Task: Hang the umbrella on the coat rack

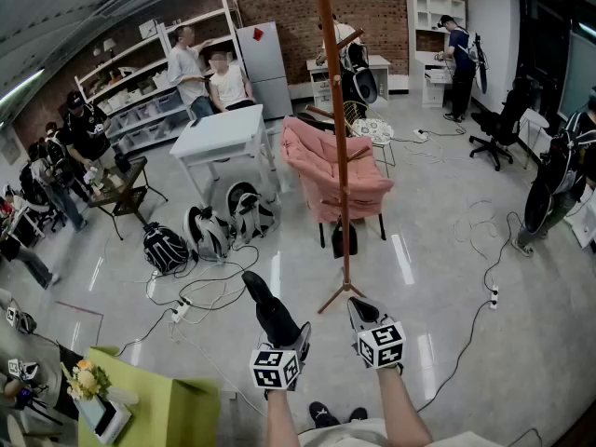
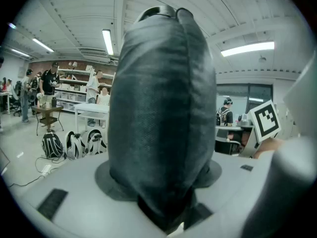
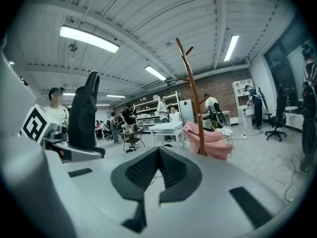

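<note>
Forearms [image 1: 279, 417] at the bottom edge of the head view carry both tools. Left gripper [image 1: 284, 341]: jaws clamped on the folded umbrella [image 1: 266, 305], a dark soft fabric roll angled up and forward. Only the left gripper view shows the fine weave of the cloth, its lengthwise folds and the rounded black cap at the far end. Right gripper [image 1: 365, 315]: jaws pressed together, nothing between them. Only the right gripper view shows its dark ribbed pads [image 3: 171, 175] set in smooth grey plastic. Coat rack [image 1: 335, 138]: a slim brown wooden pole with short angled pegs [image 3: 189, 49] and splayed feet, standing on the glossy pale floor [image 1: 438, 277] just ahead of the right gripper, in front of a pink padded chair [image 1: 321, 170]. Umbrella position: held low in the left gripper, left of the pole, well apart from the pegs and not hung
</note>
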Motion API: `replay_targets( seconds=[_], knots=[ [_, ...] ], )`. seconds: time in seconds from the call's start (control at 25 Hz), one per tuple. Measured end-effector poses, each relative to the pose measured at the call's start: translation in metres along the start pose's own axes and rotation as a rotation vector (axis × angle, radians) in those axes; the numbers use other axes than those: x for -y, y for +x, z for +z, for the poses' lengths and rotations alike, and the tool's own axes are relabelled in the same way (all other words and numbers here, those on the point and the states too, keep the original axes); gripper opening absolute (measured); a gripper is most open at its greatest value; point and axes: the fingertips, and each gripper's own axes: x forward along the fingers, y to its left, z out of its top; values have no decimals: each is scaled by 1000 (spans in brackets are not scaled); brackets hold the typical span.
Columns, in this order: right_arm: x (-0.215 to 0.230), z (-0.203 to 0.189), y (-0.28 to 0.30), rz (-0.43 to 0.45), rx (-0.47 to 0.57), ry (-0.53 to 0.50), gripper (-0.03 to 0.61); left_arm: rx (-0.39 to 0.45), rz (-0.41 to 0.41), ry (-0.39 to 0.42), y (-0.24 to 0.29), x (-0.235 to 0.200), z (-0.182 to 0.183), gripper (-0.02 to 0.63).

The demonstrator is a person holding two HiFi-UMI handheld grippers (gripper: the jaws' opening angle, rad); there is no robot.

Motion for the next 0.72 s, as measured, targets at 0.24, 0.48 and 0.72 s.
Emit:
replay_targets(
  seconds=[0.24,0.48,0.72],
  knots=[
    [-5,7,-2,19,9,-7,3,-3,-2,-1,-3,8,1,259],
    [-5,2,-8,36,28,8,3,-15,-10,8,-6,16,-8,259],
    [-11,-4,-22,96,31,35,3,-26,-5,17,-12,34,-18,259]
  ],
)
